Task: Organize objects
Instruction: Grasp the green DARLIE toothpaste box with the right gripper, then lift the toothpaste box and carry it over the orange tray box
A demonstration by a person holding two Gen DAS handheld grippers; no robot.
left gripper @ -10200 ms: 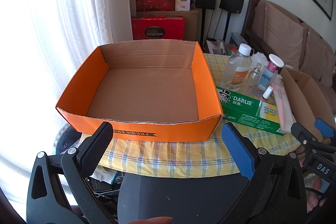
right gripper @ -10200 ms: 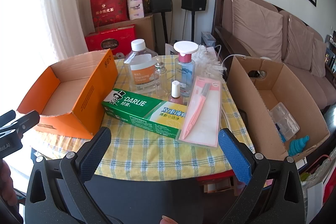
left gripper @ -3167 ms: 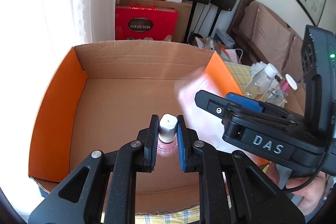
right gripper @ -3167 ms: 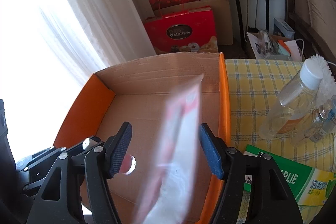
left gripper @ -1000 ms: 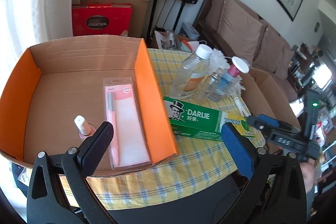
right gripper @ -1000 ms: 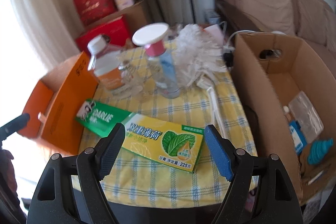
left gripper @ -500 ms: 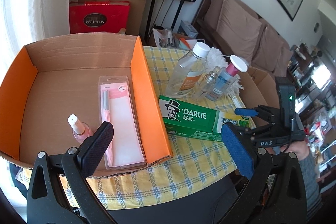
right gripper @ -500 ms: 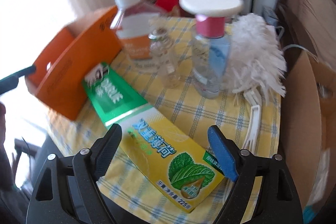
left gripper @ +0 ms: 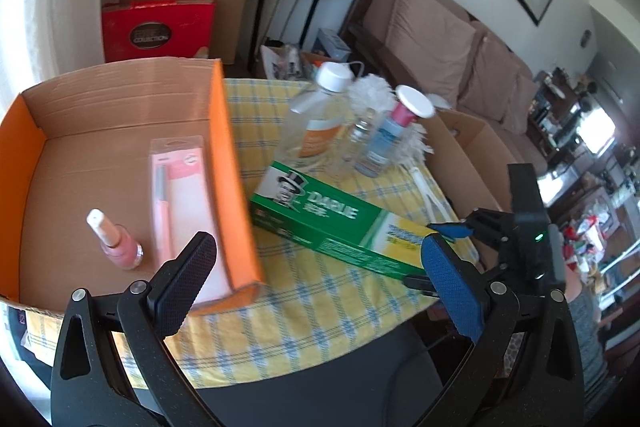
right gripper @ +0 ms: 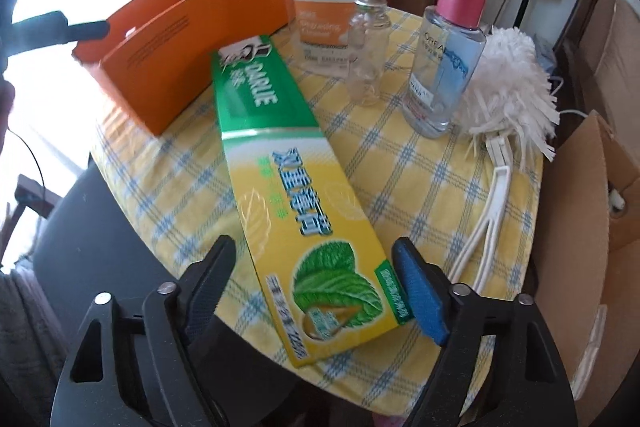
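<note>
1. Toothpaste box (right gripper: 288, 187) lies flat on the surface, its near end between the right tool's (right gripper: 314, 279) closing jaws, not yet pinched.
2. Orange box (left gripper: 224, 155) waits at ten o'clock (likely its destination).
3. Left tool (left gripper: 320, 267) hangs open, empty.

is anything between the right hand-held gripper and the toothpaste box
Nothing visible. The right hand-held gripper already straddles the near end of the toothpaste box, its jaws closing, with the pads not yet clearly pressing on it. The bottles and duster stand farther back, clear of the box.
</note>
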